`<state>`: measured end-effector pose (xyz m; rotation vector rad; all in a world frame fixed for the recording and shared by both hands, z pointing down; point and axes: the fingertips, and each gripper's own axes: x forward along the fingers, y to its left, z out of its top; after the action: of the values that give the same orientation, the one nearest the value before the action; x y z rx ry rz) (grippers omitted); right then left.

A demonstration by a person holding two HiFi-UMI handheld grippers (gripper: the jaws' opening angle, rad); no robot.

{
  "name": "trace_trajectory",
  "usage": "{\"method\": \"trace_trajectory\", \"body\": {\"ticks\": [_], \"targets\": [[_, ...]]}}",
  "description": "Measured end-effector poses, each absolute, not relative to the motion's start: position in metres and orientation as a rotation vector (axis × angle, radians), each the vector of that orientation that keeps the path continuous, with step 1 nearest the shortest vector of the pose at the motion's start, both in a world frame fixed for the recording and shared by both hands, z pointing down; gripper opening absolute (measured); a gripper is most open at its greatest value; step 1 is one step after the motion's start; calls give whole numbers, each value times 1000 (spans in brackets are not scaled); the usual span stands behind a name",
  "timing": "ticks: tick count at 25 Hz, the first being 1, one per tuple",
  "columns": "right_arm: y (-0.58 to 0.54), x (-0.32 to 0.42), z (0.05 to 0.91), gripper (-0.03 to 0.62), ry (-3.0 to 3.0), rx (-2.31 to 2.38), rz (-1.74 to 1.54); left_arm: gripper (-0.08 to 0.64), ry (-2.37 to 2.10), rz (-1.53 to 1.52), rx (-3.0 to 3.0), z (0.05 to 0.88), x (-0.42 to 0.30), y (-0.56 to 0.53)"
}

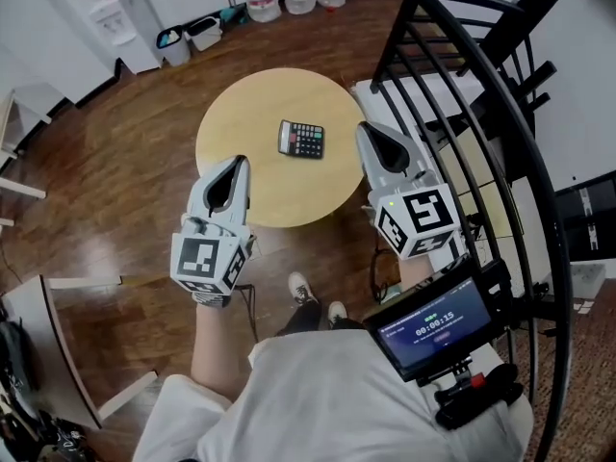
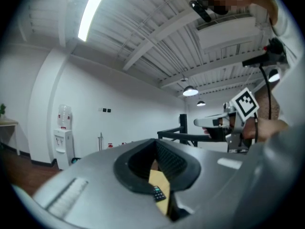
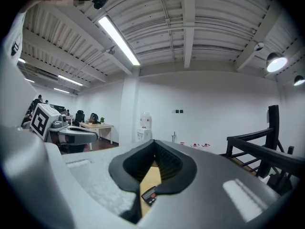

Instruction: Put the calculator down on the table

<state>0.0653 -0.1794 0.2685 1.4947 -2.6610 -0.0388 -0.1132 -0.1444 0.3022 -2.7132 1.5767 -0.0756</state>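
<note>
My round, pale wooden worktop [image 1: 241, 133] stands on the dark wood floor [image 1: 115, 162] in front of me. The calculator [image 1: 301, 140] lies flat near its middle, keys up.

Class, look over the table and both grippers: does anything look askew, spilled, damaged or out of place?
Nothing stands out. The calculator lies flat, keys up, well inside the edge of the round table. The left gripper and right gripper hover empty, fingers together.
</note>
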Motion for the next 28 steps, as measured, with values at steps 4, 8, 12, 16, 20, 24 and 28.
{"method": "trace_trajectory", "body": {"ticks": [4,8,12,16,20,24,28], "targets": [[-176,80,286,2,-2635,1511,-45,5,1594,-58,-2744,320,-105,-135],[-157,95,288,2,-2660,1490,-33,5,1590,-84,-2733,325,-92,-119],[-118,113,283,3,-2685,1479,-28,5,1587,-110,-2709,320,-72,-81],[-70,133,272,2,-2709,1455,-12,5,1568,-111,-2711,307,-41,-37],[-29,148,261,2,-2738,1431,-22,5,1577,-116,-2672,288,-26,4],[10,161,245,2,-2769,1438,-43,5,1591,-101,-2622,266,-16,46],[60,165,235,2,-2784,1398,-56,5,1617,-89,-2588,256,-9,99]]}}
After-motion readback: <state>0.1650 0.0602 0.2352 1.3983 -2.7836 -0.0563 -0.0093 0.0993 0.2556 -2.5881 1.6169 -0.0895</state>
